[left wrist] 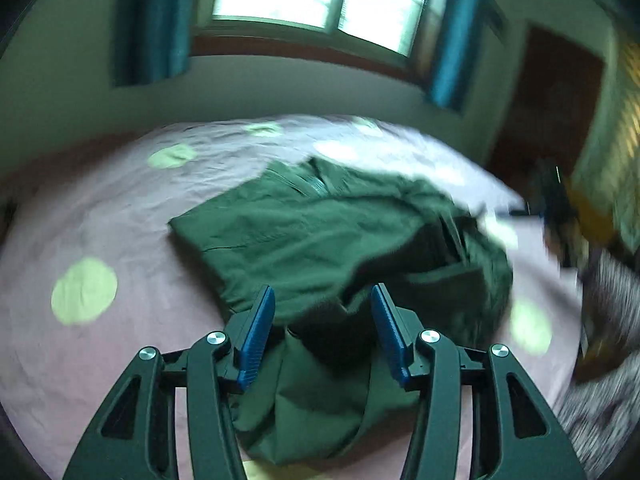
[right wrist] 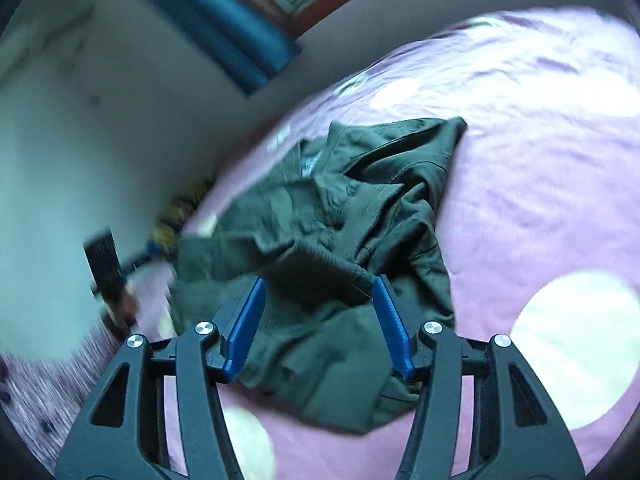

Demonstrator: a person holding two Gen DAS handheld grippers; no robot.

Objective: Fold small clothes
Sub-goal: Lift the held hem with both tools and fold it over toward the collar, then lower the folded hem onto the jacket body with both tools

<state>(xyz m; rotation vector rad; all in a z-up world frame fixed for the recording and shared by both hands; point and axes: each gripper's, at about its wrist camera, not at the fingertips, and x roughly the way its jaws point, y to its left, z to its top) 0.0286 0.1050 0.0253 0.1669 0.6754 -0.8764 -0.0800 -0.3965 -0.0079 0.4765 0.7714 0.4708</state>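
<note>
**Both claws wide over a rumpled green garment**

Left wrist view: the left gripper [left wrist: 323, 300] hangs above the near end of the dark green garment [left wrist: 320, 240], its blue pads [left wrist: 256, 336] spread wide with nothing between them. The garment lies in the middle of the pink bedsheet [left wrist: 120, 216] with pale green dots. Its left part is fairly flat with a straight edge, while the right part is bunched and partly turned over on itself. A loose flap runs toward the camera beneath the fingers, which is probably why the claw sits here: that flap looks like the next part to lift. The right side of this view is smeared by motion, so what lies beyond the bed edge is hard to make out.

Right wrist view: the right gripper [right wrist: 318, 292] is likewise wide apart and holds nothing, poised over the crumpled middle of the garment [right wrist: 360, 208]. From here the cloth shows deep creases and a collar or waistband near its far end; which of the two, I cannot tell. The sheet [right wrist: 540, 160] around it is wrinkled. Folding seems barely begun, since the cloth needs flattening first.
</note>
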